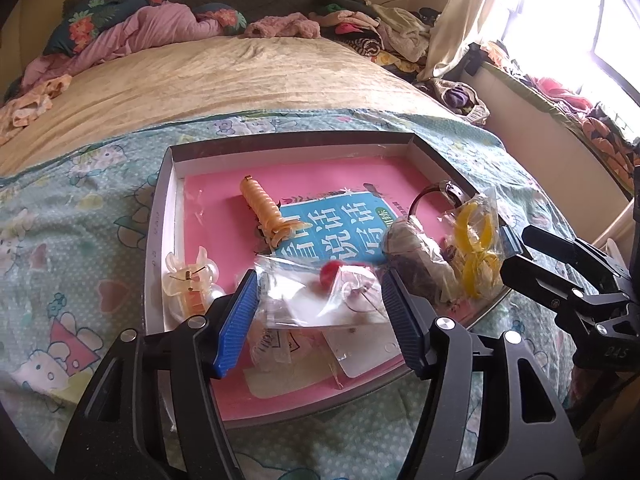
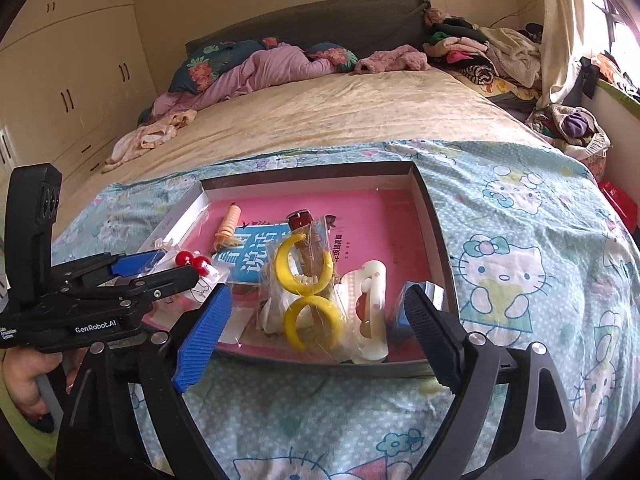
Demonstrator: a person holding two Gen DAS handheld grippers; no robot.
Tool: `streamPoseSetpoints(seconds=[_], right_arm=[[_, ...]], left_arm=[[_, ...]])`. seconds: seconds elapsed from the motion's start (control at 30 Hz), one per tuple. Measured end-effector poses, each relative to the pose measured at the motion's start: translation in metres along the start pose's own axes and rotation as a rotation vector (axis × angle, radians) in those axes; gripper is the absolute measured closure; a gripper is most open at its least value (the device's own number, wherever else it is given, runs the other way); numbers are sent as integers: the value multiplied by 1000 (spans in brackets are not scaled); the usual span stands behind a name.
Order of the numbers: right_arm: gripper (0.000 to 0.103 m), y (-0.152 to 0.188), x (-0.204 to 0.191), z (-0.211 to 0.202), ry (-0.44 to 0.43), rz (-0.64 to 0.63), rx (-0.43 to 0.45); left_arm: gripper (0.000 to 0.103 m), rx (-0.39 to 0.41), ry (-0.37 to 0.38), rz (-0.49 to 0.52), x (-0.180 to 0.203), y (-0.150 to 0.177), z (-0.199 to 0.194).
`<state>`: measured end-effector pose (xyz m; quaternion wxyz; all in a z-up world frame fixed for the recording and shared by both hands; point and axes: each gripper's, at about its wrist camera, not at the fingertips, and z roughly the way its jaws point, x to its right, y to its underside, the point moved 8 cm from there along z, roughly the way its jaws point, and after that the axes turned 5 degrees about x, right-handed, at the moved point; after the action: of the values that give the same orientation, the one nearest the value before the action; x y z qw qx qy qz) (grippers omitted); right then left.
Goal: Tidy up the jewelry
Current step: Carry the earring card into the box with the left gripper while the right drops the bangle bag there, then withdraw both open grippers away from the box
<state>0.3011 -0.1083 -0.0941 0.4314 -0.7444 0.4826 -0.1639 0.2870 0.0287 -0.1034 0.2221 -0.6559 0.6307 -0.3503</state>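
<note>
Here my left gripper [image 1: 320, 300] is clamped on a clear packet with red beads [image 1: 320, 300], its blue pads pressing both sides at the box's 6 o'clock edge. My right gripper [image 2: 316, 312] is spread wide, released, its pads clear of everything; between them lies the packet of yellow hoops [image 2: 308, 292], resting on the pink book [image 2: 380, 220] in the shallow box [image 2: 434, 216], with a white hair clip [image 2: 372, 312] just beside it at 3 o'clock. An orange spiral clip [image 1: 262, 204] sits toward the box's 11 o'clock, and a translucent claw clip [image 1: 190, 280] rests in its 8 o'clock corner. The box sits on a cartoon-cat sheet [image 2: 520, 260] over the bed
</note>
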Motion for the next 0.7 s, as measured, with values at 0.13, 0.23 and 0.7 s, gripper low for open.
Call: streamPoseSetpoints(seconds=[0.13,0.23,0.7], right_arm=[[14,1,1,-6,4,8,1],[14,0,2,-14,6,14,10],[5,9,-8,-84,-5,-11,79]], left_arm=[[41,4,-6,2,1,-2,-4],[32,10,-8,2,4,-3,-12],[10,87,-14,-1,25,4,-76]])
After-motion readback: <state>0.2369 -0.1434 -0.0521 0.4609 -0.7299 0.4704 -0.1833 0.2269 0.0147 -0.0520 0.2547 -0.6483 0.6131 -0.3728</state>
